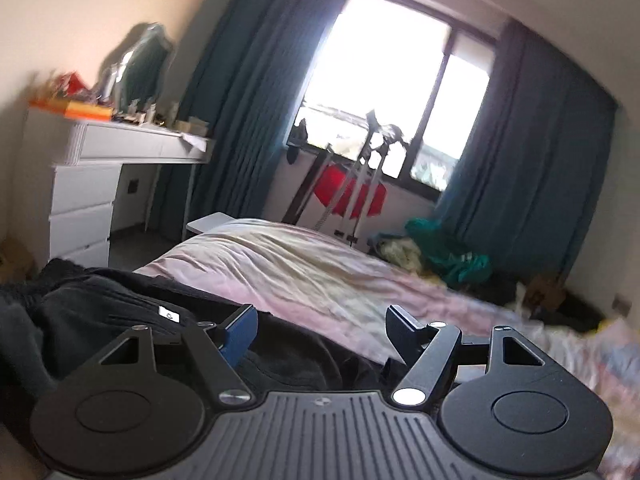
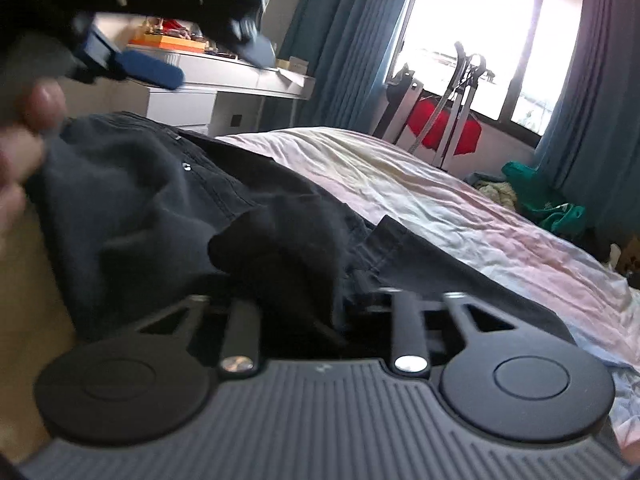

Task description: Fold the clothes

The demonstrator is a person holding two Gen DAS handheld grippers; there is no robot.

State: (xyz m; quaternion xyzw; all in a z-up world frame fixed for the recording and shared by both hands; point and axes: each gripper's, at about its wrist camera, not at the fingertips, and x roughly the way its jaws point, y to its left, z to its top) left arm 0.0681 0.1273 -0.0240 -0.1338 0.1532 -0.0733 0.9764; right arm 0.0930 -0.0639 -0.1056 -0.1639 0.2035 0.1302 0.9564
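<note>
Currently, the left tool (image 1: pixel 320 320) is hovering wide open, gripping nothing, above the black trousers (image 2: pixel 168 200) on the bed (image 1: pixel 304 268); the right tool (image 2: pixel 320 296) is clamping their dark fabric.

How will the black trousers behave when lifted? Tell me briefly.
The black trousers: likely floppy, lying in soft folds on the bed. Probably heavyish for cloth: stitched seams and a metal rivet suggest denim. Matte surface, so unlikely to slip.

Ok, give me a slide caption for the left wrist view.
Open left gripper above black trousers on a bed with a pale pink sheet, window and blue curtains behind.
</note>
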